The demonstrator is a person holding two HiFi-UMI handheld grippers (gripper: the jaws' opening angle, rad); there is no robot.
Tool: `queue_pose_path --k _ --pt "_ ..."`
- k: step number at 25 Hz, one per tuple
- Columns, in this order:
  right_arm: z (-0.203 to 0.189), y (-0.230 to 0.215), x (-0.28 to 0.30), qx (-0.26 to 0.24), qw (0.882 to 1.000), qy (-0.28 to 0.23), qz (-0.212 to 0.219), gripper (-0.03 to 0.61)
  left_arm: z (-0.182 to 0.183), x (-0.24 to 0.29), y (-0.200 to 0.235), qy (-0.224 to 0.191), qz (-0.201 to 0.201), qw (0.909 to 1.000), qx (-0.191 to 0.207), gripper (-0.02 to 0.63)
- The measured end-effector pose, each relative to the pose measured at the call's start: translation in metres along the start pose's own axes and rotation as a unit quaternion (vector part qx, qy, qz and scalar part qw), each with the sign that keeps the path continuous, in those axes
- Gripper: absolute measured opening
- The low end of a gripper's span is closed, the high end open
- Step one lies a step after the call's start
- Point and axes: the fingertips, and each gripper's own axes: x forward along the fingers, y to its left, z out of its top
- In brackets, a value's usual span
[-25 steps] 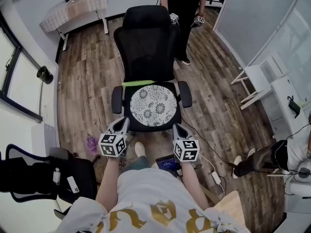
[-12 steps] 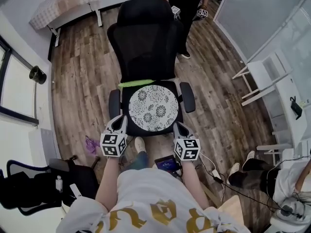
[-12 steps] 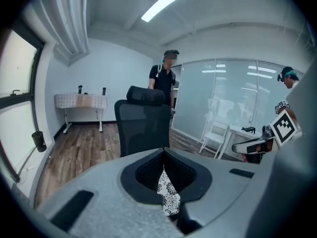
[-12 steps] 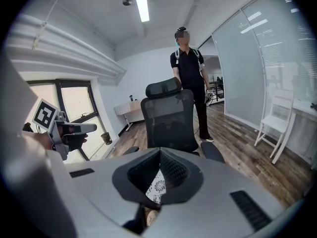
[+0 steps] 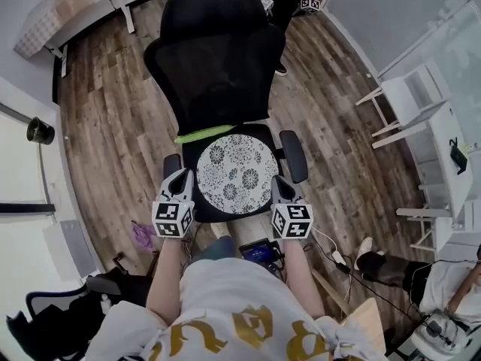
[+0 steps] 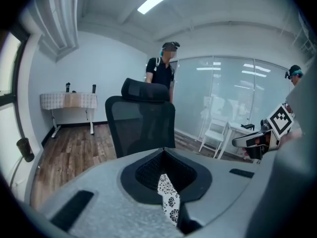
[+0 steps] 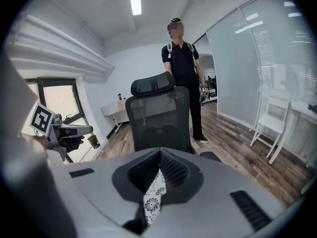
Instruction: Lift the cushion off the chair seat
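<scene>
Now the left tongs [image 5: 180, 176] and right tongs [image 5: 279, 181], both closed and empty, flank the cushion [image 5: 235, 171] on the chair [image 5: 218, 59].

The round cushion [image 5: 235, 173] is matt cloth printed with black-and-white flowers. The chair [image 5: 218, 59] under it has a black open-mesh back and armrests [image 5: 294, 155] of smooth, faintly shiny black plastic. The left gripper [image 5: 179, 177] and right gripper [image 5: 278, 182] have matt, finely speckled grey plastic shells, and in the gripper views the inner faces of their jaws are black and ribbed. The floor [image 5: 113, 119] is wood-look planking with a low sheen, the table [image 5: 71, 2] at upper left wears a checked cloth, and the wall panels [image 5: 391, 13] at upper right look like frosted glass.
</scene>
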Motion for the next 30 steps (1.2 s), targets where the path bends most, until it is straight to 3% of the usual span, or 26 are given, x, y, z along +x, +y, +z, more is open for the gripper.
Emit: queue_pose_path --k 4,10,17,23,27,30 --pt "0.005 -0.012 0.021 -0.024 1.000 0.014 -0.015 0.011 -0.003 0.026 0.027 0.009 0.003 0.9999 -0.006 0.009" --pt "0.001 -0.032 0.030 -0.001 0.999 0.022 -0.050 0.011 -0.015 0.045 0.045 0.038 0.004 0.9993 0.000 0.010" --pt "-0.012 -0.029 0.029 0.003 0.999 0.036 -0.038 0.011 -0.020 0.062 0.061 0.051 0.045 0.9971 -0.036 0.011" --pt "-0.018 -0.050 0.032 0.022 0.998 0.039 -0.038 0.011 -0.013 0.069 0.067 0.042 0.055 0.9973 -0.023 0.011" --pt "-0.016 -0.056 0.041 0.029 0.998 0.038 -0.037 0.011 -0.015 0.074 0.084 0.044 0.071 0.9951 -0.054 0.011" --pt "-0.015 -0.063 0.047 0.026 0.998 0.040 -0.041 0.011 -0.016 0.082 0.082 0.050 0.069 0.9948 -0.055 0.011"
